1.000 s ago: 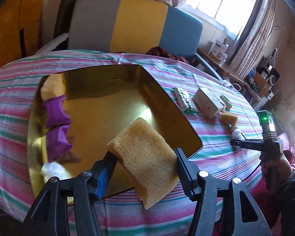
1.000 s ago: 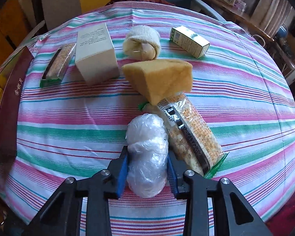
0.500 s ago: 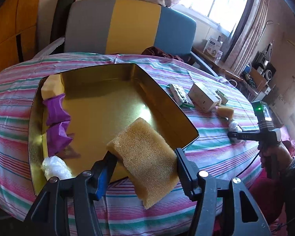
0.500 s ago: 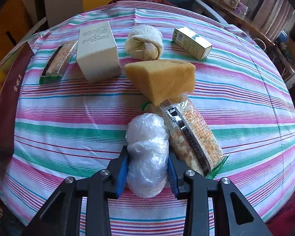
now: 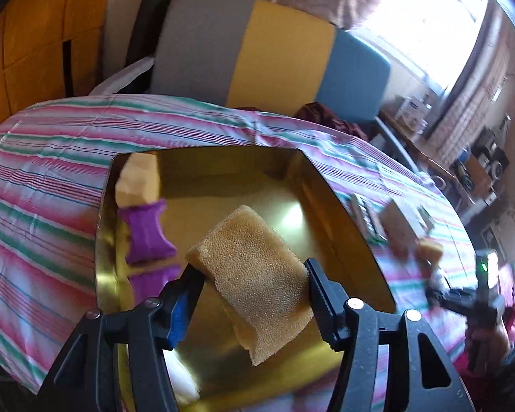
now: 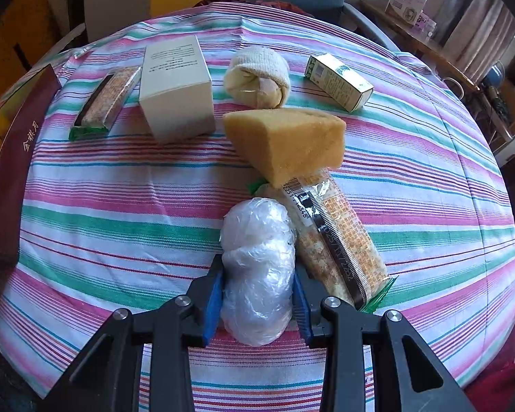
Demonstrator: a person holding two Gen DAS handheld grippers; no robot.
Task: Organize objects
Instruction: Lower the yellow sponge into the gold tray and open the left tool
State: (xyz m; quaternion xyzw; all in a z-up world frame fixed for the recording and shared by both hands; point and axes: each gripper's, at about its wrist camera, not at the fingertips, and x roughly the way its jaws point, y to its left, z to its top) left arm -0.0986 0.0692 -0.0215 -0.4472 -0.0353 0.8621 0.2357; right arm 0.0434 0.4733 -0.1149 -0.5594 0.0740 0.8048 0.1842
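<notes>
Brown sponge slab pinched between the two fingers of the left gripper, tilted, one corner hanging down past the jaws – carried in the air over the gold tray. On the tray floor at its left wall: a pale yellow block at the far corner, then two purple pieces in a row toward the camera, and something white and blurred at the near edge, too smeared to name. Tray set on the striped tablecloth. Beyond the table, a chair back in grey, yellow and blue.

Clear-plastic-wrapped bundle clamped by the right gripper, jaws pressed close on both its sides, bundle lying lengthwise along the fingers; whether it touches the cloth cannot be told. Just beside it on the right, touching, a long cracker packet with a dark seam strip and green ends. At that packet's far end, resting on it, a yellow wedge-shaped sponge. Farther back: a rolled cream cloth ball, a plain white box standing left of it, a second cracker packet left of the box, and a small green-and-white carton lying on its side to the right. At the far left edge, a dark red wall with gold characters

Seen from the left camera, a hand at the right edge gripping the other handle – blurred
</notes>
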